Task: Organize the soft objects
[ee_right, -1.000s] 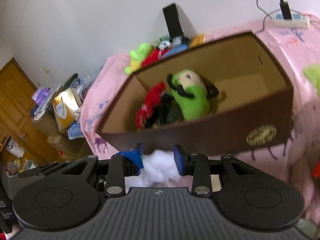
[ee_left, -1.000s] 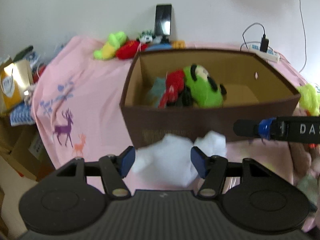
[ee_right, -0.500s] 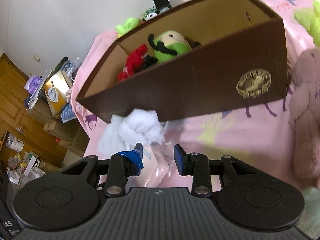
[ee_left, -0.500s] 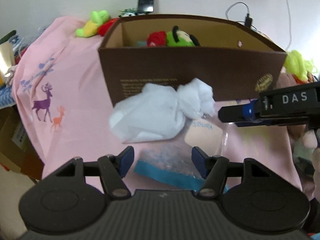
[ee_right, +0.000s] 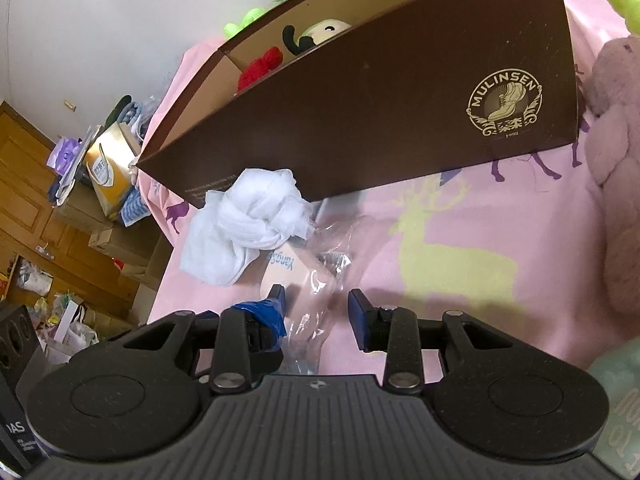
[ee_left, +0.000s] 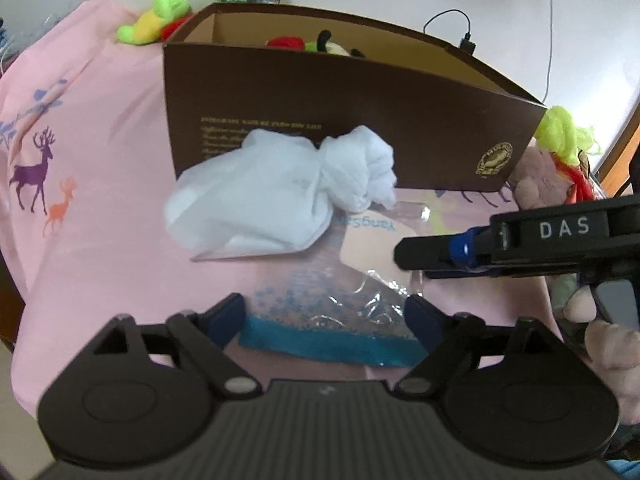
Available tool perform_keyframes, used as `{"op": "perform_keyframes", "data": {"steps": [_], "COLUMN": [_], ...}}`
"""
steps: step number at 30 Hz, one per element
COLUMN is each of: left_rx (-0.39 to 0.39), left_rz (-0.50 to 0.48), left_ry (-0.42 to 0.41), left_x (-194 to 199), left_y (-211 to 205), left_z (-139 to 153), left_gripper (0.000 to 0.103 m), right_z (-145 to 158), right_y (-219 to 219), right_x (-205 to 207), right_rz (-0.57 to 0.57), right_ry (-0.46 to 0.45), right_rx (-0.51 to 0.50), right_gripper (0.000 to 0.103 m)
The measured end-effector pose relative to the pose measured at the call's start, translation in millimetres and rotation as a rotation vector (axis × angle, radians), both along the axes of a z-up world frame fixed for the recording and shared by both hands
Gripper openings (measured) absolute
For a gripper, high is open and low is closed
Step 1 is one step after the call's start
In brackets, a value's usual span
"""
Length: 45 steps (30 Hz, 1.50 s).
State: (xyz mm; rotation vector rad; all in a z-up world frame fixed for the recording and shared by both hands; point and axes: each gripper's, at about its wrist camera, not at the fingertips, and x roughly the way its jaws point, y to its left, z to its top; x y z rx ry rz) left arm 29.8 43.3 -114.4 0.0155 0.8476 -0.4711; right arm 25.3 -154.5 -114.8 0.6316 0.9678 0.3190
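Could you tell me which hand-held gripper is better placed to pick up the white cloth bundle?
Left, probably. The left hand-held gripper is opening wide with nothing between its jaws, facing the white cloth bundle. The right hand-held gripper straddles the clear plastic bag.

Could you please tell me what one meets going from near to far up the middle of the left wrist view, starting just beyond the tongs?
Clear plastic bag with blue edge → white cloth bundle → brown box → plush toys inside it.
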Motion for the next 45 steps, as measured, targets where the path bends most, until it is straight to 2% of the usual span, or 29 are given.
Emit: {"op": "perform_keyframes", "data": {"steps": [14, 21, 25, 30, 33, 39, 43, 45], "left_rx": [0.014, 0.022, -0.023, 0.034, 0.022, 0.044, 0.036, 0.039], "left_rz": [-0.164, -0.157, -0.172, -0.207, -0.199, -0.213, -0.236, -0.233], "left_ry": [-0.024, -0.056, -0.042, -0.057, -0.030, -0.067, -0.089, -0.092], "left_x": [-11, -3, 4, 7, 16, 16, 12, 11], "left_y": [-44, -43, -44, -64, -66, -82, -87, -88], "left_z": [-1, 8, 10, 3, -3, -7, -6, -6], "left_gripper": [0.088, 0.088, 0.088, 0.088, 0.089, 0.089, 0.074, 0.073], "right_z": [-2, -2, -2, -3, -5, -7, -8, -6], "right_y": [-28, -33, -34, -37, -38, -36, -34, -30], "right_x": [-9, -10, -8, -5, -4, 0, 1, 1], "right_rz": [-0.077, -0.091, -0.091, -0.096, -0.091, -0.061, -0.029, -0.026], "right_ry": [0.010, 0.000, -0.002, -0.008, -0.014, -0.017, -0.025, -0.034], "right_rx": [0.017, 0.007, 0.004, -0.007, 0.004, 0.039, 0.054, 0.034], "right_gripper": [0.018, 0.018, 0.019, 0.020, 0.020, 0.021, 0.024, 0.024]}}
